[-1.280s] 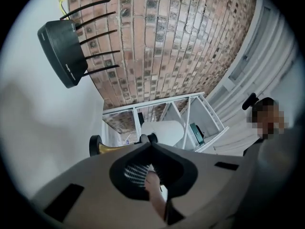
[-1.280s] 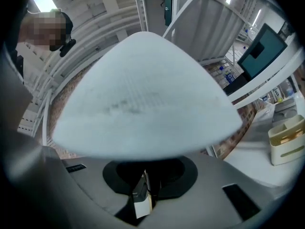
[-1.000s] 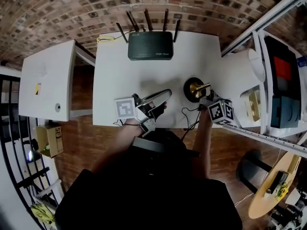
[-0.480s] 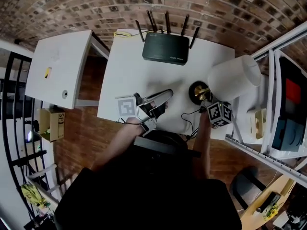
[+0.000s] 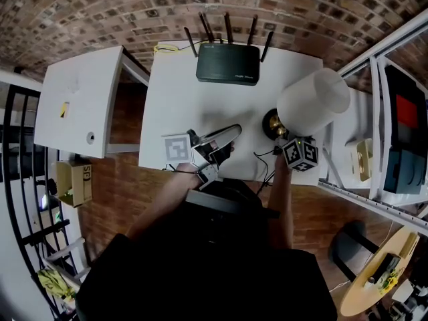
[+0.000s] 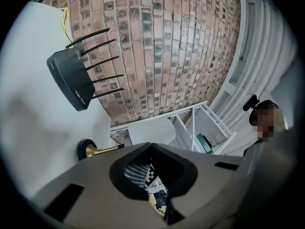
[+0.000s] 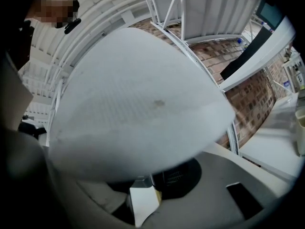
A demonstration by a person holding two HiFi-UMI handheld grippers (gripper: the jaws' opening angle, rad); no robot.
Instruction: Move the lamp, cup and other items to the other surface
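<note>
Lamp [image 5: 313, 102] stands upright on the white table [image 5: 174, 99], toward its right front corner: round black base, brass stem, big white shade on top. Its black cord [image 5: 263, 158] trails off the front edge. In the right gripper view the shade fills most of the pic & sits just above the right gripper [image 7: 143, 194], which is held approx level, low by the lamp's foot. Its jaws are narrow & have just been opening. A sliver of brass stem shows btw them, against one jaw w/ a white gap beside it, so the pads prob no longer clamp it, tho the shade hides the tips. Left gripper [image 6: 151, 148] is at the front-middle of the table, apart from the lamp, jaws closed together w/ nothing in them; thru the hole behind the tips the other gripper's marker cube shows. Black router [image 5: 227, 64] w/ five antennas sits at the table's back edge by the brick wall [image 5: 134, 5]. 2nd white surface [image 5: 80, 99] stands left of the table, a gap btw them, w/ a small yellow mark on it. Cardboard box [image 5: 73, 182] sits on the wood floor in front of it. White rack [image 5: 364, 196] stands right of the table
</note>
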